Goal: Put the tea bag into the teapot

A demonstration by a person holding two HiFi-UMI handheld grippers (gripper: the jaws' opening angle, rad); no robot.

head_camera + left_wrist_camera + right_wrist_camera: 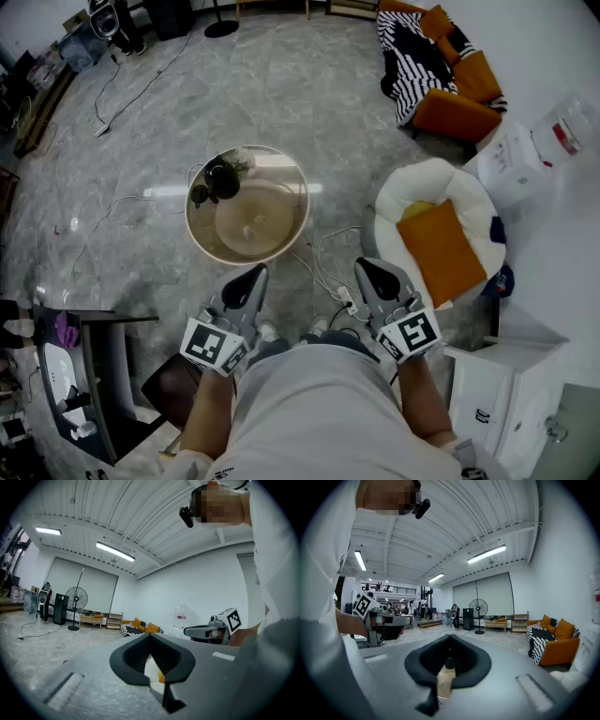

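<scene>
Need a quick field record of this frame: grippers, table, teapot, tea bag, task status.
left gripper: shut, empty, held near the person's body
right gripper: shut, empty, beside the left one
round table: on the floor ahead of both grippers
teapot: dark, on the table's far-left part
tea bag: not made out
task status: not started

A studio hall dressed as a lounge was indicated by an orange sofa (450, 80), a round table (274, 230), a pedestal fan (478, 607) and ceiling tube lights (115, 551).

Orange cushion (441, 248), black-and-white striped blanket (412, 58), grey marbled floor (281, 89)
</scene>
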